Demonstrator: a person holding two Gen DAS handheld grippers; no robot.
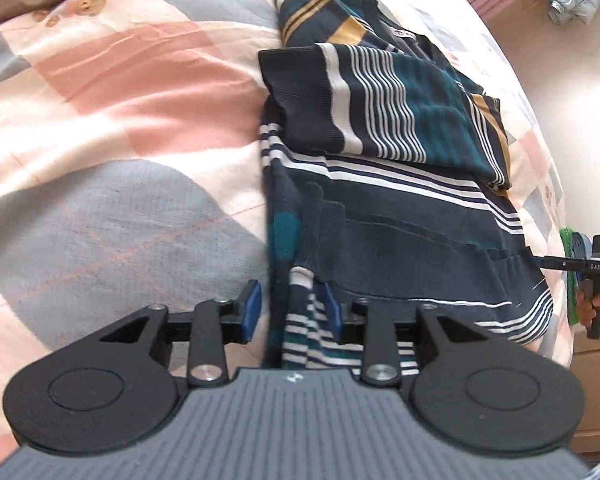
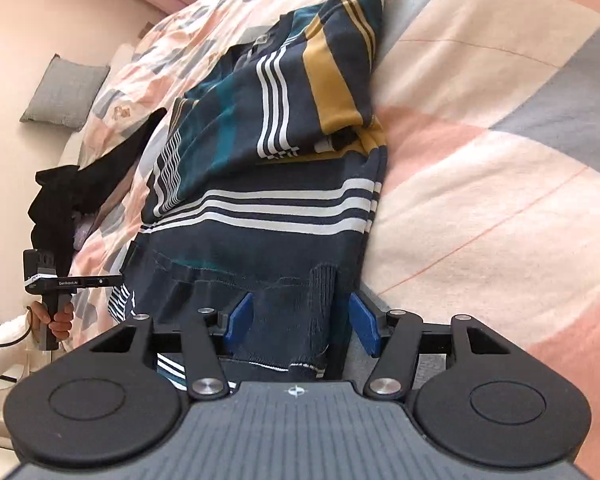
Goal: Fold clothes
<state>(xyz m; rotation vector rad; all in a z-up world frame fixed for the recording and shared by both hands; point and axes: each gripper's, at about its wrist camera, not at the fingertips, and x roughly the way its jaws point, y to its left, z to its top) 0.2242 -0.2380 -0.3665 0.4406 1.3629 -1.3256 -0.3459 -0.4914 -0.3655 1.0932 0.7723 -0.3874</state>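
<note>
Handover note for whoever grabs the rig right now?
Left gripper: open, blue pads straddling the hem corner of the navy, teal and mustard striped knit sweater.
Right gripper: open, straddling the other hem corner.
Sweater lies on the pink and grey patchwork quilt.
Done: both sleeves look folded across the body.
Left: probably close on the hem and fold it up toward the collar.

L gripper point(image 1: 291, 312) fingers open astride striped sweater point(image 1: 400, 216) hem, on quilt point(image 1: 120, 120).
</note>
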